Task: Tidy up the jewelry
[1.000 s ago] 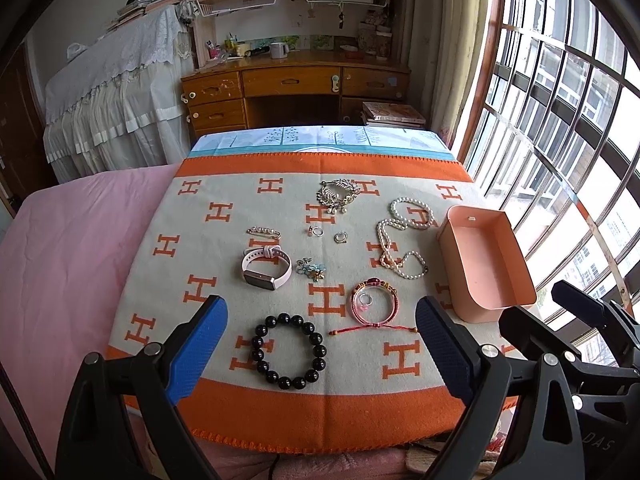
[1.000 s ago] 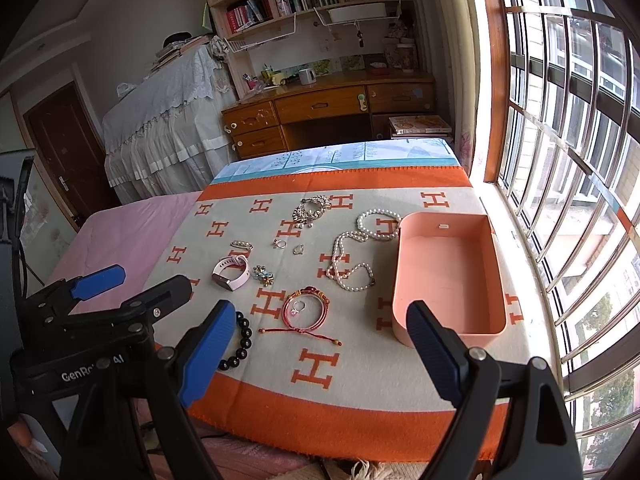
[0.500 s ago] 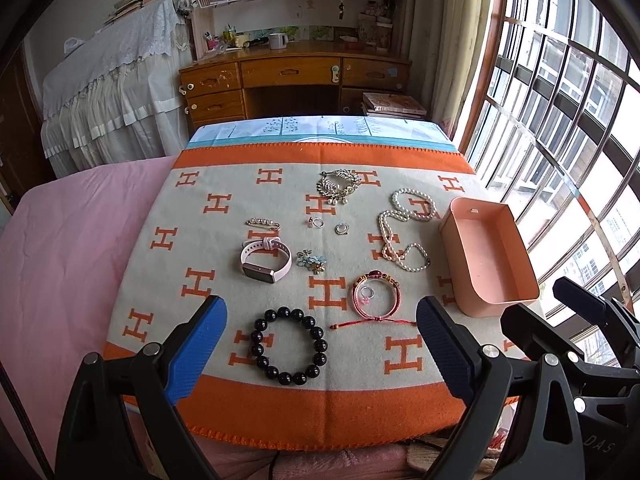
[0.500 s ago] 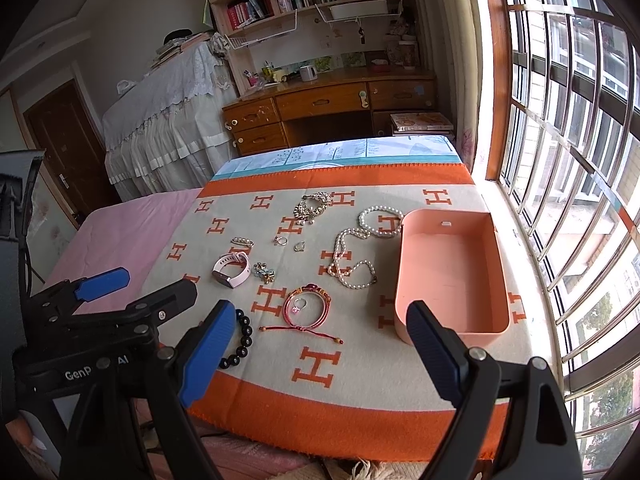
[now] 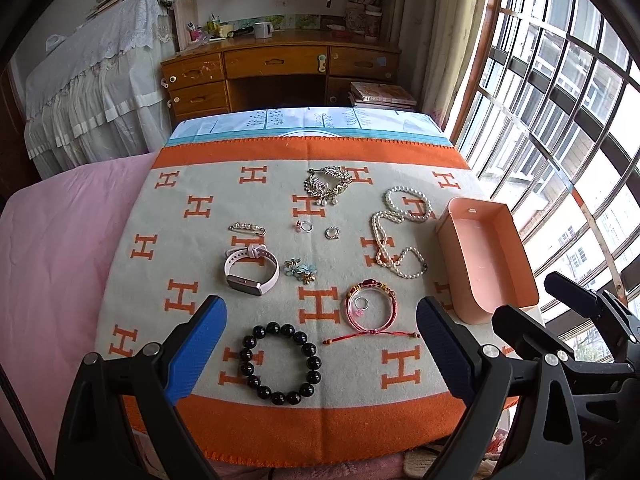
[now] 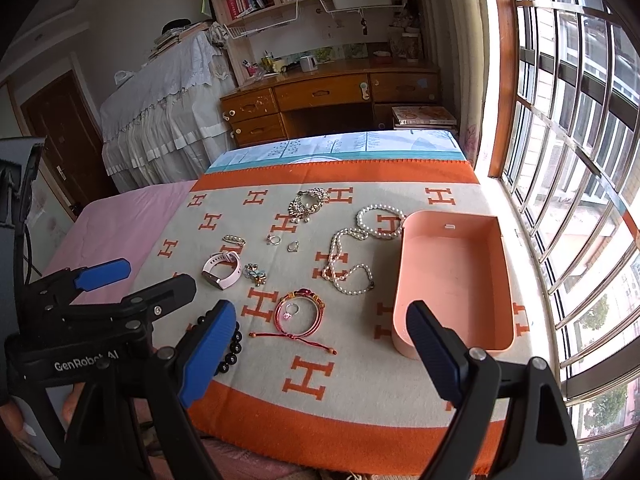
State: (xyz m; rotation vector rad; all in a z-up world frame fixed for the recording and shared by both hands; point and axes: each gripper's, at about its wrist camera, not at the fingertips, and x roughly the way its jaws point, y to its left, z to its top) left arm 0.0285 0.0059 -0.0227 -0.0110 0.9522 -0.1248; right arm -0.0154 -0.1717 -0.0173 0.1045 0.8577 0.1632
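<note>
Jewelry lies spread on an orange and cream blanket (image 5: 200, 432): a black bead bracelet (image 5: 279, 363), a red cord bracelet (image 5: 370, 311) with a ring inside it, a pink watch (image 5: 251, 267), a blue flower brooch (image 5: 301, 271), a pearl necklace (image 5: 396, 236), two rings (image 5: 306, 227), a pearl clip (image 5: 247, 228) and a gold leaf brooch (image 5: 328, 185). An empty pink box (image 5: 486, 264) stands at the right. My left gripper (image 5: 320, 348) is open above the black bracelet. My right gripper (image 6: 320, 348) is open near the blanket's front edge, with the box (image 6: 454, 280) ahead right.
A pink sheet (image 5: 60, 248) covers the bed to the left. A barred window (image 5: 560, 120) runs along the right. A wooden desk (image 5: 280, 72) and bookshelves stand beyond the bed. The left gripper's body (image 6: 80, 320) shows at the left of the right wrist view.
Both grippers have tilted down and edged forward a little, so the blanket sits lower in view. The jewelry and the box have not moved. Both grippers stay open.
</note>
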